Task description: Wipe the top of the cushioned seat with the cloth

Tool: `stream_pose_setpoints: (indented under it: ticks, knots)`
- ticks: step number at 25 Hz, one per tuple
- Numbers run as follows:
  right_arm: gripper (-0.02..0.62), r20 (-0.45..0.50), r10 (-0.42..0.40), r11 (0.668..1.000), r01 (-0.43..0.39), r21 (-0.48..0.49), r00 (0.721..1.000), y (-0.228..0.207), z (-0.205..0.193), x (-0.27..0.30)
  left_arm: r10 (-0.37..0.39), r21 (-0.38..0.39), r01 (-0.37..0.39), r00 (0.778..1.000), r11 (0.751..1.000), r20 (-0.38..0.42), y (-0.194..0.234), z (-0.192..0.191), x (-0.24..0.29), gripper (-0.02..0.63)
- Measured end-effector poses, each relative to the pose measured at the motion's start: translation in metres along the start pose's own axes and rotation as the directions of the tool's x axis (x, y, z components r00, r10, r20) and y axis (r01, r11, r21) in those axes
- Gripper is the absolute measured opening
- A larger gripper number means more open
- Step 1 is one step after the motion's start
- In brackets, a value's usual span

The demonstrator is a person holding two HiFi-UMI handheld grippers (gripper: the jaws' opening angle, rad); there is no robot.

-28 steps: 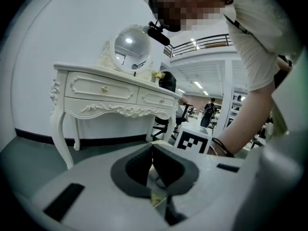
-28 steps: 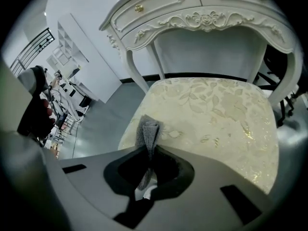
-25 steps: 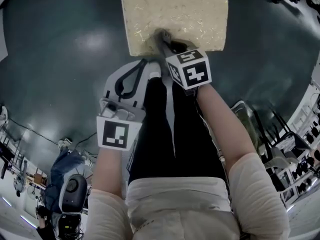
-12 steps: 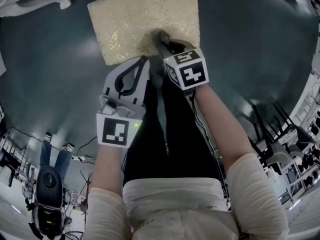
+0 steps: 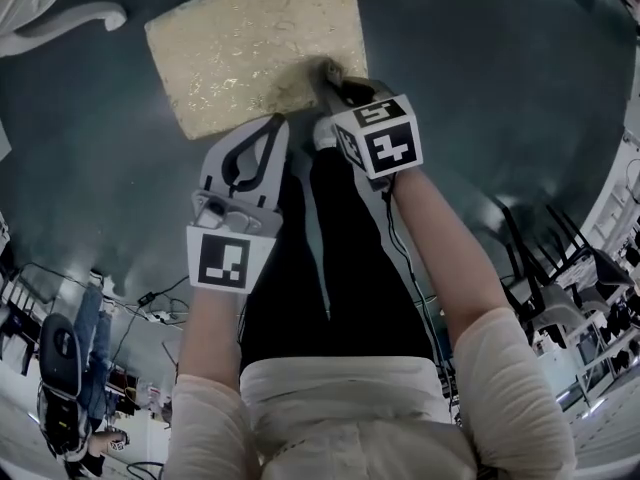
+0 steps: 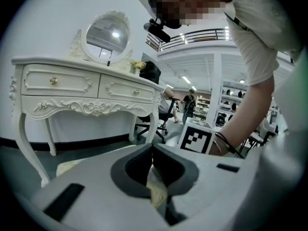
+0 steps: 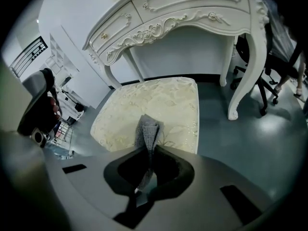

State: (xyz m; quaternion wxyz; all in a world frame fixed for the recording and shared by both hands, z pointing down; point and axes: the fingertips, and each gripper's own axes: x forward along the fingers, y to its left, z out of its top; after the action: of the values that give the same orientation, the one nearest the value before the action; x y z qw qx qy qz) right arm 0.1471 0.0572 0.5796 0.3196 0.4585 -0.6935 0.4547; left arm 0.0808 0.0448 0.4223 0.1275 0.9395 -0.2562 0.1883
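Counts: 2 grippers, 1 cloth, 1 seat, 1 dressing table with 2 drawers showing, 1 mirror.

Right gripper (image 7: 148, 148): jaws pinched narrow on the grey cloth (image 7: 147, 126); one folded strip sticks out ahead of the tips, a short tail hangs back inside the jaw opening; in the head view the right gripper (image 5: 330, 83) puts the cloth (image 5: 322, 68) at the near edge of the cushioned seat (image 5: 250, 48), toward its right corner; can't confirm cloth-to-seat contact from either view.

Left gripper (image 6: 153, 148): jaws together, nothing clamped; the cream patch in the opening is seat fabric behind, not a held item; in the head view the left gripper (image 5: 278, 120) sits just off the seat's near edge, beside the right one, not touching the cloth.

Seat: cream patterned cushion, square-ish; right gripper view shows the cushioned seat (image 7: 159, 100) on the dark floor in front of the white dressing table (image 7: 183, 13); far edge cut off in the head view.

Left gripper view: dressing table (image 6: 86, 88), two drawers (image 6: 57, 81) (image 6: 127, 89), oval mirror (image 6: 107, 32) on top; the right gripper's marker cube (image 6: 197, 138) and a forearm show on the right.

Cut off: only one curved table leg (image 5: 60, 18) in the head view; the seat's legs hidden; background clutter too small to count.
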Motion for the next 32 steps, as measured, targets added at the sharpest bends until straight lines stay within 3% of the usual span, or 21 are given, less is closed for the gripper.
stream_pose_setpoints:
  ticks: [9, 16, 23, 32]
  knots:
    - [0.028, -0.014, -0.032, 0.999, 0.032, 0.014, 0.999, -0.035, -0.01, -0.015, -0.005, -0.002, 0.005, 1.0, 1.0, -0.015, -0.024, -0.001, 0.017, 0.002]
    - [0.028, -0.022, -0.104, 0.994, 0.105, 0.023, 0.994, -0.061, -0.014, -0.025, 0.01, -0.02, -0.01, 1.0, 1.0, -0.004, -0.026, -0.001, 0.015, 0.002]
    - [0.028, 0.097, -0.109, 0.994, 0.107, 0.023, 0.989, -0.045, 0.022, -0.07, 0.054, -0.03, -0.052, 0.997, 0.998, 0.047, -0.015, 0.036, 0.0, 0.002]
    - [0.028, 0.325, -0.112, 0.993, 0.113, 0.017, 0.939, 0.026, 0.098, -0.15, 0.089, 0.054, -0.094, 0.992, 0.994, 0.092, -0.001, 0.11, -0.063, 0.002]
